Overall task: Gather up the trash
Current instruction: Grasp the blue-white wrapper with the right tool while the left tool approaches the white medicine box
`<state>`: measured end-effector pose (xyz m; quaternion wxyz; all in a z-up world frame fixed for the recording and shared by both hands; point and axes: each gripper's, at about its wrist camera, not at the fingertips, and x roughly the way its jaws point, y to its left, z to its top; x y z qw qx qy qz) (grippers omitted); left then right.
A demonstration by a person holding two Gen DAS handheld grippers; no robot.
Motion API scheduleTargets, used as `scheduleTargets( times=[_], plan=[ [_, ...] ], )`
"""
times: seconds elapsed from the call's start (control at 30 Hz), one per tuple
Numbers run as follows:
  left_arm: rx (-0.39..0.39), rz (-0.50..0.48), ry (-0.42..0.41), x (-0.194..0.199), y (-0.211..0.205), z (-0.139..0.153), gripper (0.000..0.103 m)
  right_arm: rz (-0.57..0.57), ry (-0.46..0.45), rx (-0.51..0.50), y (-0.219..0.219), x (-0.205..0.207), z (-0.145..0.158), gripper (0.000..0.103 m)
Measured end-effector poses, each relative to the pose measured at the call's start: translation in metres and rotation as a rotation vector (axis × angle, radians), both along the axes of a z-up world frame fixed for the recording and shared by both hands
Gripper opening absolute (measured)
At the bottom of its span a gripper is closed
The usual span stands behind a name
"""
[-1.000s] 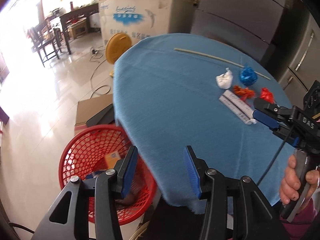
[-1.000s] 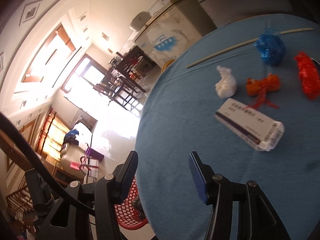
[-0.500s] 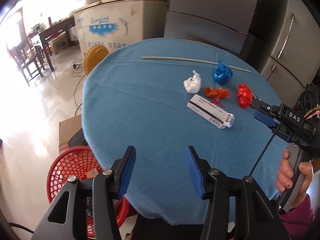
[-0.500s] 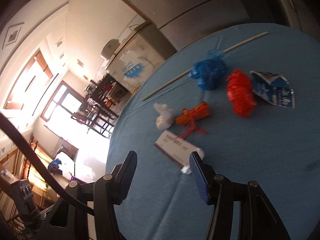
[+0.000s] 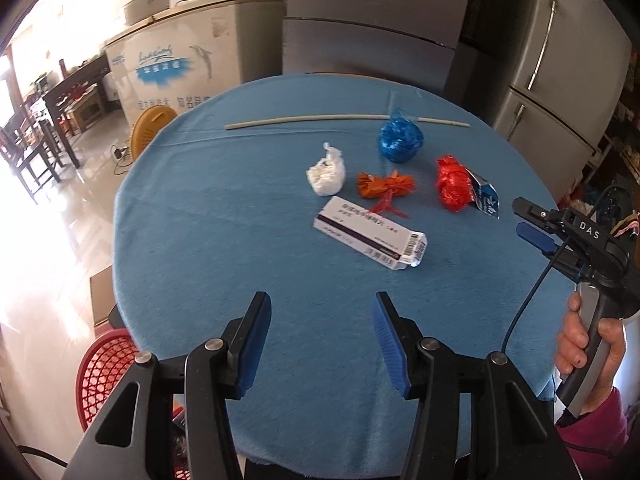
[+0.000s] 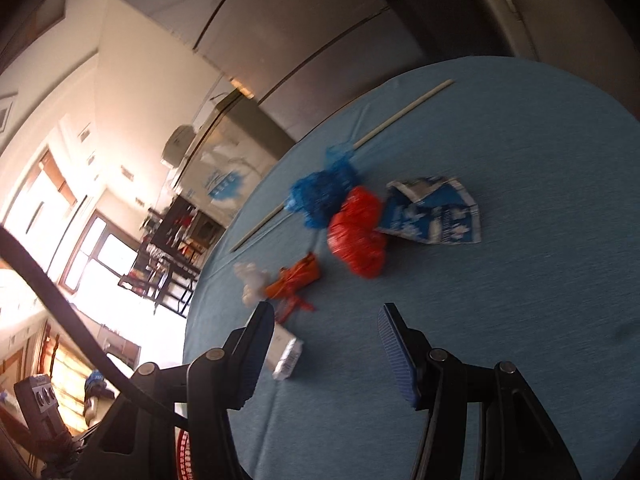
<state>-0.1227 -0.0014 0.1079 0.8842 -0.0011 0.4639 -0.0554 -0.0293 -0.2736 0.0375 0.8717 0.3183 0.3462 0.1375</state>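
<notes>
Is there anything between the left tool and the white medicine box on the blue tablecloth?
Nothing visible stands in the way. The left tool hovers open over bare blue tablecloth, and the white cardboard medicine box lies flat beyond its fingertips. The orange knotted plastic bag lies behind the box, on its far side.

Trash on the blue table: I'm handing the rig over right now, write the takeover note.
Left gripper: jaws open, nothing between them, over the table's near edge.
Right gripper: jaws open, nothing held, pointing at the trash pile.
On the blue table: white box, white wad, orange wrapper, red bag, blue bag, blue-white packet, long stick.
Red basket: on the floor at the table's near left edge.
Done: cannot tell from here; the basket's contents are mostly hidden.
Left: all seven pieces. The box is nearest both grippers, so probably start there.
</notes>
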Motion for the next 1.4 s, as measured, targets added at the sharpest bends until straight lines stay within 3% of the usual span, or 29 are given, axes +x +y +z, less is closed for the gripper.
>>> scheduleTargets(
  times=[0.2,0.47,0.7,0.87,1.03,1.2,1.4],
  plan=[
    [0.014,-0.024,0.004,0.023,-0.016,-0.004,0.053,-0.072,0.006,0.015,-0.031,-0.004,-0.004,0.059],
    [-0.052,-0.026,0.077,0.054,-0.026,-0.017,0.053,-0.129,0.035,0.025,-0.055,-0.002,-0.017,0.059],
    [-0.148,0.002,0.188,0.102,-0.033,-0.034,0.061,-0.131,0.057,-0.028,-0.065,0.023,-0.024,0.059],
    [-0.245,0.098,0.289,0.136,-0.033,-0.056,0.061,-0.126,0.058,-0.015,-0.077,0.055,-0.025,0.059],
    [-0.241,0.151,0.343,0.151,-0.045,-0.075,0.061,-0.127,0.051,0.041,-0.088,0.087,-0.023,0.059],
    [-0.192,0.167,0.314,0.149,-0.059,-0.077,0.062,-0.123,0.07,0.115,-0.093,0.122,-0.026,0.058],
    [-0.135,0.124,0.291,0.144,-0.067,-0.079,0.062,-0.072,0.165,0.052,-0.074,0.143,-0.042,0.042]
  ],
)
